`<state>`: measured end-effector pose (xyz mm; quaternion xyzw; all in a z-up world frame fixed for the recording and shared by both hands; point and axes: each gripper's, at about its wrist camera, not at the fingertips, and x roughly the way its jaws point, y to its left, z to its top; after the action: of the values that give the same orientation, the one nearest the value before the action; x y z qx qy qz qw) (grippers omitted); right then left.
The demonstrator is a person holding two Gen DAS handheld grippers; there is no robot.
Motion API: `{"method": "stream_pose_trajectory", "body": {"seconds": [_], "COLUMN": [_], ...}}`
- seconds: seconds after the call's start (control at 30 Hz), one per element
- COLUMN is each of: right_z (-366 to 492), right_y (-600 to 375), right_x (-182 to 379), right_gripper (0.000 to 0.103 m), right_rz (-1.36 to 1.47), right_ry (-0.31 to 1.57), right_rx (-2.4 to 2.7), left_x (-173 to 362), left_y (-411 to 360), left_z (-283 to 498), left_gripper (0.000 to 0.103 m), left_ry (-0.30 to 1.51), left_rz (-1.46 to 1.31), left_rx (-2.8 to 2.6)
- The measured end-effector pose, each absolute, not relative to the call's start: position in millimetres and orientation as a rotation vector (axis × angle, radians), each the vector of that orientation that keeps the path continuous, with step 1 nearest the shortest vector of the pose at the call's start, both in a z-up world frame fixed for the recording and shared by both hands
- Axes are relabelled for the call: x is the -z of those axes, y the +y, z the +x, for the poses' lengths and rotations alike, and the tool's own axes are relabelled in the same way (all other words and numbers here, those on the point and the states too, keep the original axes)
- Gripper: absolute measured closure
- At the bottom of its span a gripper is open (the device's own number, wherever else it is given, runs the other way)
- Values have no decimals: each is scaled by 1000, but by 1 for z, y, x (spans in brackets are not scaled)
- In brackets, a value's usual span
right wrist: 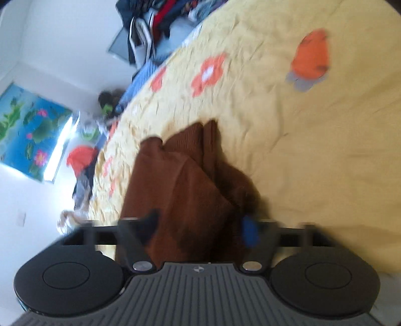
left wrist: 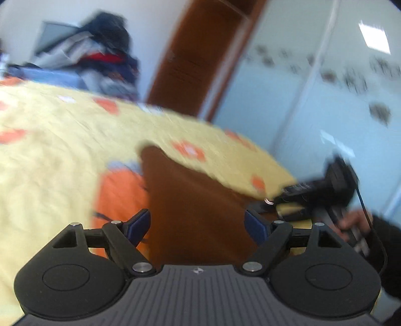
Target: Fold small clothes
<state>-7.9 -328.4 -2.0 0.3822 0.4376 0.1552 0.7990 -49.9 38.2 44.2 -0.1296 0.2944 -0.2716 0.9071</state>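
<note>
a brown ribbed garment lies part-folded on a yellow bedspread printed with orange flowers, one flap doubled over another so that a diagonal edge crosses its middle. in the right wrist view the garment fills the near centre of the bed, its narrow end pointing to the far side.

the left gripper hovers just above the cloth's near edge with its blue-padded tongs spread wide and nothing pinched between them. the stance reads as a release or a fresh reach, not a hold.

the right gripper sits low over the same garment, its tongs parted to either side of the brown fabric. motion blur smears both fingertips, so whether the pads press the cloth or merely straddle it cannot be told. seen from the left wrist view, that right tool appears at the far right edge of the bed, gripped by a person's hand in a dark sleeve.

the garment sits close to the bed's near edge, probably because that keeps it within easy reach of both tools. an orange cartoon patch on the spread lies well apart from it. a heap of unsorted clothes waits at the far end of the bed, suggesting more folding ahead.
</note>
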Motion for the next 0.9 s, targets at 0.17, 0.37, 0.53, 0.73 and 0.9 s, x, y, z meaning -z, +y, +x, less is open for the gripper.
{"method": "stream_pose_trajectory", "body": {"seconds": [0.17, 0.37, 0.53, 0.73, 0.9], "right_z": [-10, -41, -25, 16, 33], "right_y": [-349, -360, -367, -333, -320], "right_x": [13, -6, 4, 16, 7], "right_gripper": [86, 13, 7, 44, 72], "right_rz": [810, 824, 905, 858, 751], "right_ry": [901, 801, 821, 911, 935], "right_rx": [-319, -257, -253, -362, -419], "left_x": [-27, -36, -17, 0, -13], "left_y": [9, 56, 84, 62, 35], "left_z": [-55, -43, 22, 94, 103], "left_gripper": [21, 21, 21, 31, 86], "left_ry": [642, 658, 827, 924, 929], "left_rz": [-152, -348, -638, -708, -512], "left_rx": [569, 485, 488, 516, 471]}}
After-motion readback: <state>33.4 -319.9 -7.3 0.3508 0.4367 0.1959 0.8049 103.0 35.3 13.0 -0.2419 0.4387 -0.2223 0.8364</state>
